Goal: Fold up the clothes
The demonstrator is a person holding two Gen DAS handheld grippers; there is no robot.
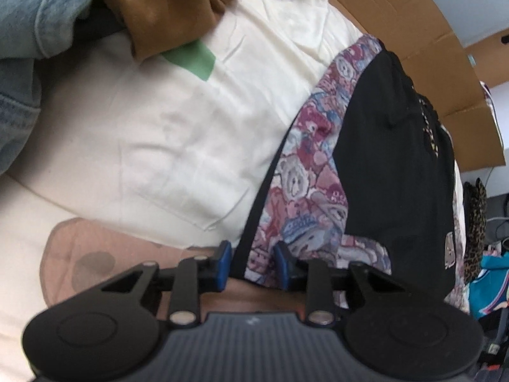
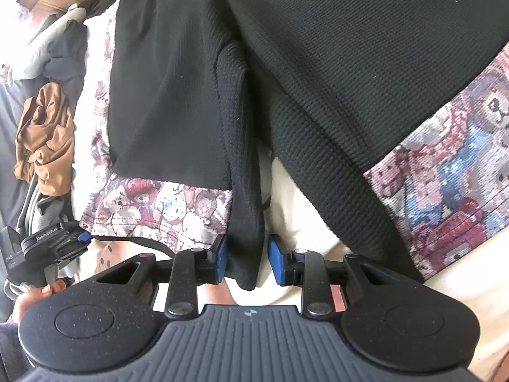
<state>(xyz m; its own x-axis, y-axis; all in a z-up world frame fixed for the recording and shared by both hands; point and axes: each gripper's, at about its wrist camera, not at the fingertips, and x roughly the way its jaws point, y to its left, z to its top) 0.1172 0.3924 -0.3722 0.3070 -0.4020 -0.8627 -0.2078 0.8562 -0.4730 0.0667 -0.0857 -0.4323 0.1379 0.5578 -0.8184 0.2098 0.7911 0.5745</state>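
Observation:
A black knit top (image 2: 334,63) with teddy-bear tapestry panels (image 1: 302,184) lies spread on a cream sheet (image 1: 143,127). My left gripper (image 1: 253,262) is at the top's near hem, and its blue pads press on the black-edged bear-print corner that fills the gap between them. The right wrist view shows the same left gripper (image 2: 76,238) at that hem corner, held by a person's hand (image 2: 31,296). My right gripper (image 2: 248,259) straddles a hanging black fold (image 2: 245,222) of the top. The fold rests against the left pad, and a thin gap shows beside the right pad.
A blue denim jacket (image 1: 31,47) and a brown garment (image 1: 168,9) are heaped at the far left of the sheet. A cardboard box (image 1: 429,47) stands behind the top. Leopard-print (image 1: 475,222) and teal (image 1: 493,286) clothes lie at the right edge.

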